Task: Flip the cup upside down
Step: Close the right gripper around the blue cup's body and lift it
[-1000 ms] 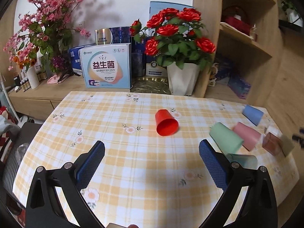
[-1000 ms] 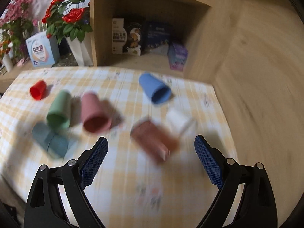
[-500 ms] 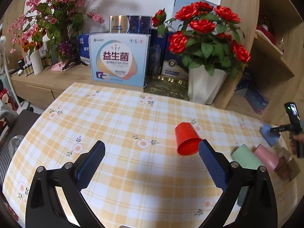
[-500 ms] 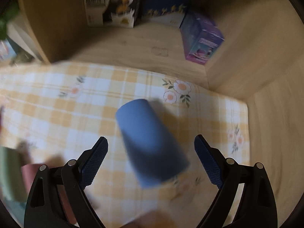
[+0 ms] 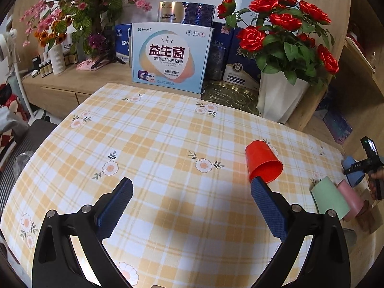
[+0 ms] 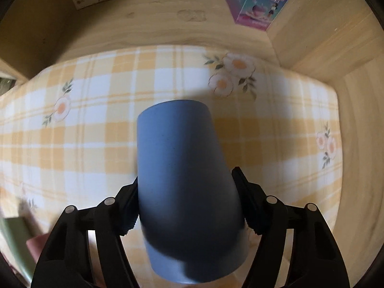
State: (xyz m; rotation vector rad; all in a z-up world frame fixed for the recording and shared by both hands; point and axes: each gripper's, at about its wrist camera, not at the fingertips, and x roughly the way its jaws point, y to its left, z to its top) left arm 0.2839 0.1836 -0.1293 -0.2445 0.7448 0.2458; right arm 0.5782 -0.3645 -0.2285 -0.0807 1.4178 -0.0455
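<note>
Two grippers: the right gripper (image 6: 187,206), wide apart half a second ago, is now closing its fingers on the blue cup (image 6: 184,180) lying on its side between them, base pointing ahead. The left gripper (image 5: 192,206) is idling wide open, the red cup (image 5: 262,164) just beyond its right finger. Grasp secured; flipping is likely next.

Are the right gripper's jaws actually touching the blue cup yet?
Touching. In the right wrist view, the right gripper has both jaws pressed against the sides of the blue cup, with no gap visible on either side.
</note>
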